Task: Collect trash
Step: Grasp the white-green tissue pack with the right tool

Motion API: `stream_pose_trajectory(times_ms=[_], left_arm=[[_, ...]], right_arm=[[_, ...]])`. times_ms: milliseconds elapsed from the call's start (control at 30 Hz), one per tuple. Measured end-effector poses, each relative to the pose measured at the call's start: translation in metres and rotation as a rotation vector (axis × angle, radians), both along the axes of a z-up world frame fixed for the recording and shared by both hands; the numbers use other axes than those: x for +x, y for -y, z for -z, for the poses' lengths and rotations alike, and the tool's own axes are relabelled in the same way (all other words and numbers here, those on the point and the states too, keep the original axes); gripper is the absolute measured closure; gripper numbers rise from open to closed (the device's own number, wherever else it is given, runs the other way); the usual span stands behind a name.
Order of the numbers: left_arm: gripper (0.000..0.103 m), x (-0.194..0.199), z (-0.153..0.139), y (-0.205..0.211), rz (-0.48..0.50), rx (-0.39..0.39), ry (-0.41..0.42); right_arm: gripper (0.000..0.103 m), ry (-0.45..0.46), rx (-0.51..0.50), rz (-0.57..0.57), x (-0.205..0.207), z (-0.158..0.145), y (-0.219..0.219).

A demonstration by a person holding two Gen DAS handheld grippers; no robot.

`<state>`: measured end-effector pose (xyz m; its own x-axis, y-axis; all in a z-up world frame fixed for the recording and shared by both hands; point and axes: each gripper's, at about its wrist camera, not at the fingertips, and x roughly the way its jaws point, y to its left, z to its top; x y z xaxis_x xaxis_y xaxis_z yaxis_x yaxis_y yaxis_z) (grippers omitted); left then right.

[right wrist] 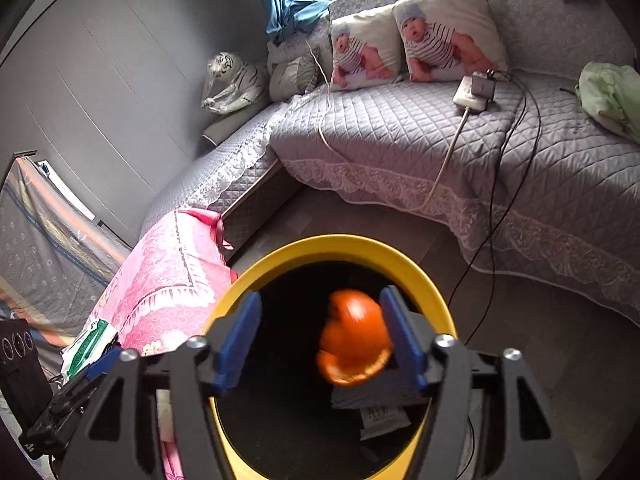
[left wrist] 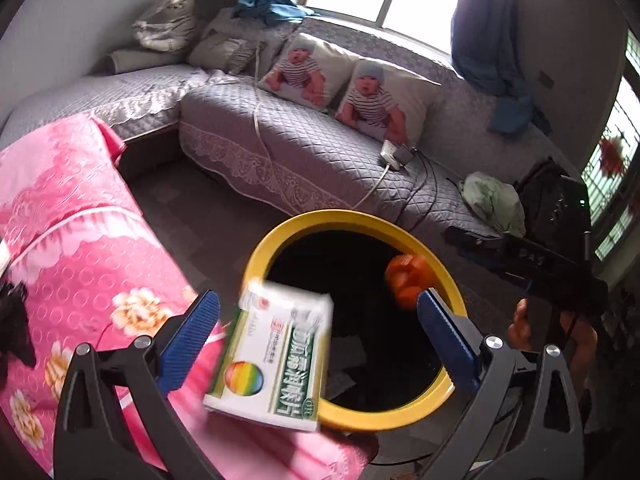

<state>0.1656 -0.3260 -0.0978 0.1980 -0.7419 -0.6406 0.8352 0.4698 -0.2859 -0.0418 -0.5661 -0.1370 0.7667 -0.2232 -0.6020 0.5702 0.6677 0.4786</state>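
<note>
Spreading wide, the blue ribbed fingers (left wrist: 192, 336) of the left gripper (left wrist: 316, 320) stand well apart, and the white-and-green medicine box (left wrist: 276, 360) sits between them, blurred and tilted, touching neither pad as far as the left wrist view shows. The box overlaps the near left rim of the yellow bin (left wrist: 400, 232), half over the dark opening and half over the pink floral cloth (left wrist: 76, 240) beside the bin.

The right gripper (right wrist: 320, 344) also has its blue fingers (right wrist: 240, 340) apart. A piece of orange peel (right wrist: 354, 344) lies between them, blurred, close against the right-hand finger; whether it touches that pad I cannot tell. It hangs over the black inside of the bin, whose yellow rim (right wrist: 344, 244) curves around both fingertips. Down inside the bin, pale scraps of paper or packaging (right wrist: 384, 416) show at the bottom.

From the left wrist view the peel (left wrist: 408, 280) shows again over the far right part of the opening, just beside the left gripper's right finger, with the black body of the right gripper (left wrist: 540, 264) beyond it.

Past the bin, a grey quilted sofa (right wrist: 400, 140) carries two baby-print cushions (right wrist: 444, 36), a white power strip (right wrist: 472, 92) with trailing cables, and a light green bundle (right wrist: 608, 92) at its right end.
</note>
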Motion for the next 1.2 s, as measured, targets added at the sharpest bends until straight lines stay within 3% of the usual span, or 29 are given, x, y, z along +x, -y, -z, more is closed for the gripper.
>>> stream_pose_trajectory(times_ms=[267, 467, 567, 733, 933, 1033, 1100, 1200], left_arm=[[0.008, -0.001, 0.005, -0.073, -0.147, 0.010, 0.038], [0.008, -0.015, -0.024, -0.152, -0.269, -0.097, 0.114], [0.008, -0.021, -0.038, -0.212, -0.394, -0.157, 0.164], [0.008, -0.033, -0.049, -0.313, -0.653, -0.220, 0.231], [0.008, -0.041, -0.047, -0.397, -0.873, -0.287, 0.220], [0.008, -0.043, -0.044, -0.414, -0.900, -0.324, 0.205], [0.008, -0.044, -0.040, -0.418, -0.897, -0.344, 0.185], [0.008, -0.045, -0.036, -0.420, -0.885, -0.349, 0.165]], right_arm=[[0.038, 0.016, 0.014, -0.108, 0.018, 0.004, -0.022], [0.038, 0.038, -0.026, -0.265, 0.047, -0.009, -0.071], [0.037, 0.048, -0.105, -0.380, 0.060, -0.018, -0.109], [0.037, 0.066, -0.321, -0.584, 0.078, -0.030, -0.184], [0.037, 0.117, -0.614, -0.812, 0.107, -0.040, -0.291], [0.036, 0.111, -0.798, -0.870, 0.131, -0.042, -0.346], [0.025, 0.114, -0.965, -0.870, 0.144, -0.038, -0.378], [0.021, 0.103, -1.250, -0.828, 0.172, -0.026, -0.421]])
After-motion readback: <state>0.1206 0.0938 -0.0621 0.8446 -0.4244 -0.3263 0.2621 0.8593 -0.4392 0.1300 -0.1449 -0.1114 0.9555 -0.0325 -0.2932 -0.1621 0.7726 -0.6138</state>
